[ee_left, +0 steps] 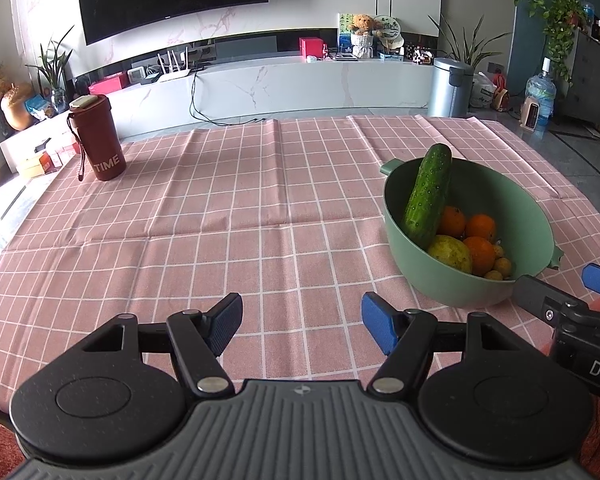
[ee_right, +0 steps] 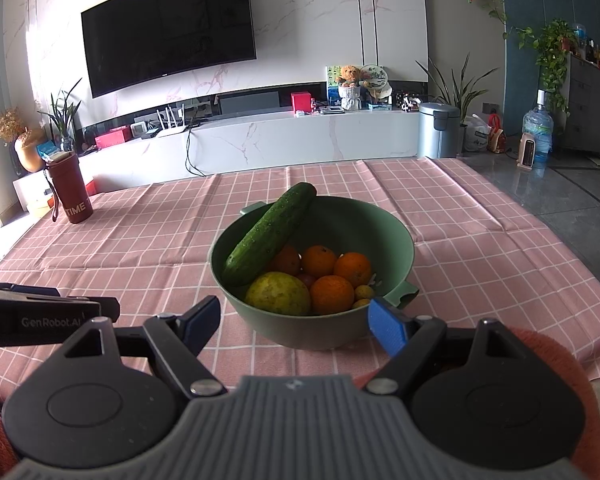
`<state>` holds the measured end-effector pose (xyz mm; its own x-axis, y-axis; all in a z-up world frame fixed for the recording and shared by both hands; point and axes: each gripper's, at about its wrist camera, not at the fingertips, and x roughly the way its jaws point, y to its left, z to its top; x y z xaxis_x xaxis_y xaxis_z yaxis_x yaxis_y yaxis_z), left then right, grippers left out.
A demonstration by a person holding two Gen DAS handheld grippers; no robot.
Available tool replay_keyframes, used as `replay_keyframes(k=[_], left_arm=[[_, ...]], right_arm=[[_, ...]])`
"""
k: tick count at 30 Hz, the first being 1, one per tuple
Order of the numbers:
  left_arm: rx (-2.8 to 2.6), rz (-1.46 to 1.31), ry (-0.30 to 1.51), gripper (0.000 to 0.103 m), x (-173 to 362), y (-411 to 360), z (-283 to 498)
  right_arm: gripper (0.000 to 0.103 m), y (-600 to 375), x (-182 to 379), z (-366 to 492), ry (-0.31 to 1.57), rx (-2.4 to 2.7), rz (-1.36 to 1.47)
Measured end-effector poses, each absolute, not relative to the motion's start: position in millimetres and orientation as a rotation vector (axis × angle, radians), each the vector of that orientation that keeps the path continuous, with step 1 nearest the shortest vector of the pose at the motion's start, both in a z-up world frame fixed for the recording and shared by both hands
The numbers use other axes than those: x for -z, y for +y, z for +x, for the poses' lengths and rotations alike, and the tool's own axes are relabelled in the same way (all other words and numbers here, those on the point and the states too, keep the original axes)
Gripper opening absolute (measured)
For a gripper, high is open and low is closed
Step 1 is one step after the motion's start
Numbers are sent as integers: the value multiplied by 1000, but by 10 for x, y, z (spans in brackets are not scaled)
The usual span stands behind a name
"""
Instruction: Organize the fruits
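Pink checked tablecloth [ee_left: 220, 216] carries a green bowl [ee_right: 380, 220] of fruits (cucumber [ee_right: 270, 234] leaning on its rim), just before the right gripper [ee_right: 294, 322]; left gripper [ee_left: 300, 326] beside; both wide open, empty.

marble wall [ee_right: 308, 20], big tv [ee_right: 168, 28], low cabinet [ee_right: 300, 136].

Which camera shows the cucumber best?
The right wrist view: the cucumber lies near centre, leaning on the bowl rim. The left wrist view shows it off to the right.
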<state>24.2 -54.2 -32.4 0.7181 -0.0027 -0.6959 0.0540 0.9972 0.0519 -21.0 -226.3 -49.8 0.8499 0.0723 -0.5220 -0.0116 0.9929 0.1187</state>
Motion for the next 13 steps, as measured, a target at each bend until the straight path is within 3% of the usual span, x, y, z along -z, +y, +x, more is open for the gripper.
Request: replay_keyframes(k=[13], left_arm=[[38,55,779,80,327,-526,234]], right_arm=[[78,-2263,499,-211,553,-45,113]])
